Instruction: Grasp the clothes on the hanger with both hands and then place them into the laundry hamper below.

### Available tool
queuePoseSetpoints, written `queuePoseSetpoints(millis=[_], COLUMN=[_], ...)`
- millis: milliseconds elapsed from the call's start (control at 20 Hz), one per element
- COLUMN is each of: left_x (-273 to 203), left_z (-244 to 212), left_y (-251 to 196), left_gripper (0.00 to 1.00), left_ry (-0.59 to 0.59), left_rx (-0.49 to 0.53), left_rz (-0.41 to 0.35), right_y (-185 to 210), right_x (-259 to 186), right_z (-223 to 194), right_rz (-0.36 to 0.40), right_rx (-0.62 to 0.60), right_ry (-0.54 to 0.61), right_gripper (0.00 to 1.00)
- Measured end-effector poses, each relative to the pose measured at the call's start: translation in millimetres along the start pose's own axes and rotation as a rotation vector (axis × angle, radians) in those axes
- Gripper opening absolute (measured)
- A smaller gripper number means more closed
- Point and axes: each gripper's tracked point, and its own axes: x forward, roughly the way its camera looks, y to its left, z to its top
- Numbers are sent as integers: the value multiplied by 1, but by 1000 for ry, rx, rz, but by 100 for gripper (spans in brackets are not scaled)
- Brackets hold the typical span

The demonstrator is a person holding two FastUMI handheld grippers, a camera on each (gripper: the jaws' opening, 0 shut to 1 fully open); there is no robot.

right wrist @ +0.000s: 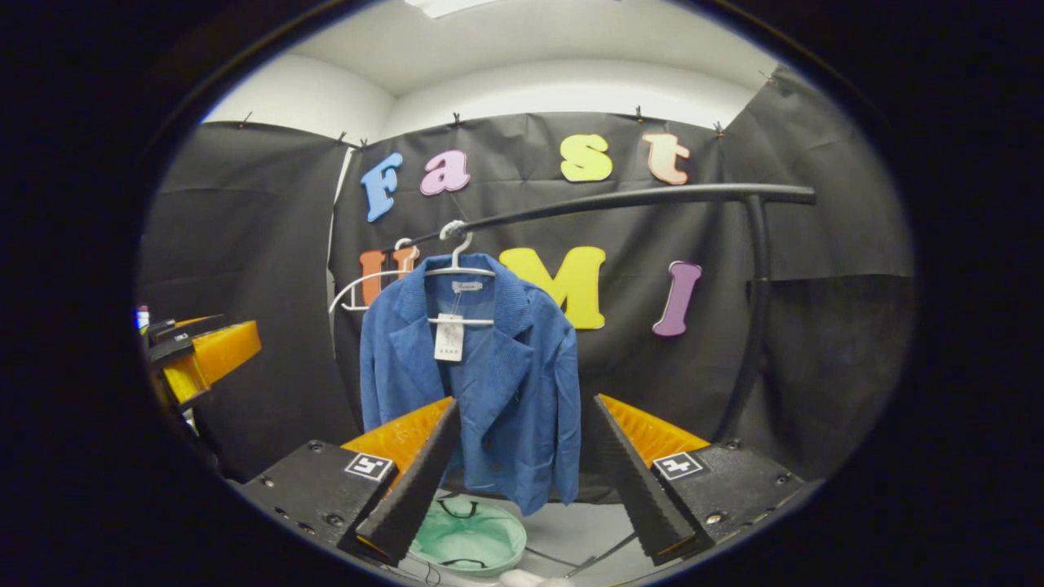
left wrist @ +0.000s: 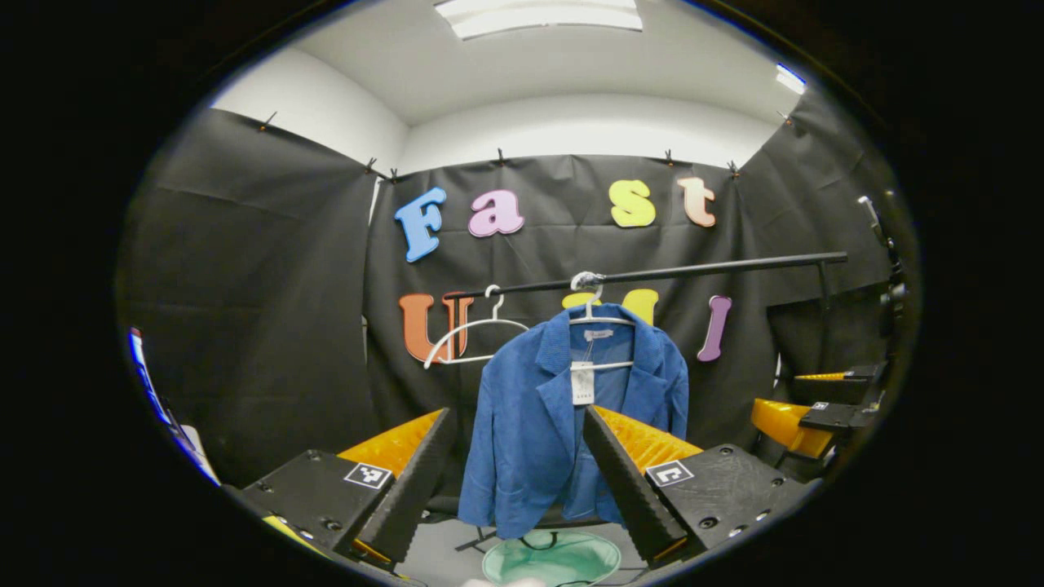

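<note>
Both grippers — left gripper [left wrist: 512,481], right gripper [right wrist: 522,473] — released, short of the jacket [left wrist: 563,424]; pinch each shoulder, lift off hanger [left wrist: 599,322], lower into hamper [left wrist: 550,558] below the jacket.

1. Your jacket [left wrist: 563,408] is plain blue, carrying a white tag [left wrist: 582,383].
2. Your 2 hangers [left wrist: 469,334] are white, on a black rail [left wrist: 677,271].
3. Your hamper [right wrist: 473,534] is pale green.

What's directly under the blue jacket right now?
A green hamper sits open on the floor below the blue jacket. Its interior looks empty, though the right gripper covers part of its rim.
</note>
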Motion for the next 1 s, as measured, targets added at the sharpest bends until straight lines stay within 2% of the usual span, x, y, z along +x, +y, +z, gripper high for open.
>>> queuePoseSetpoints(millis=[150, 400, 550, 600, 650, 900, 1000], left_x=[38, 101, 141, 153, 164, 212, 228], left_z=[-12, -30, -42, -47, -52, -78, -91], left_y=[-9, -30, -34, -35, -36, -39, -44], left_gripper=[100, 100, 100, 96, 100, 96, 100], left_ry=[-9, -30, -29, -21, -18, 17, 49], left_rx=[8, -37, -19, -11, -8, -3, -15], left_rz=[4, -18, -3, 6, 9, 19, 18], right_y=[1, 4, 1, -1, -3, 3, 4], right_x=[46, 114, 151, 164, 175, 222, 236], right_z=[-5, -12, -22, -23, -22, -26, -30], right_rz=[33, 64, 52, 46, 42, 50, 53], right_rx=[6, 6, 1, 5, 8, 15, 18], right_ry=[4, 8, 31, 33, 32, 45, 57], right_gripper=[100, 100, 100, 100, 100, 100, 100])
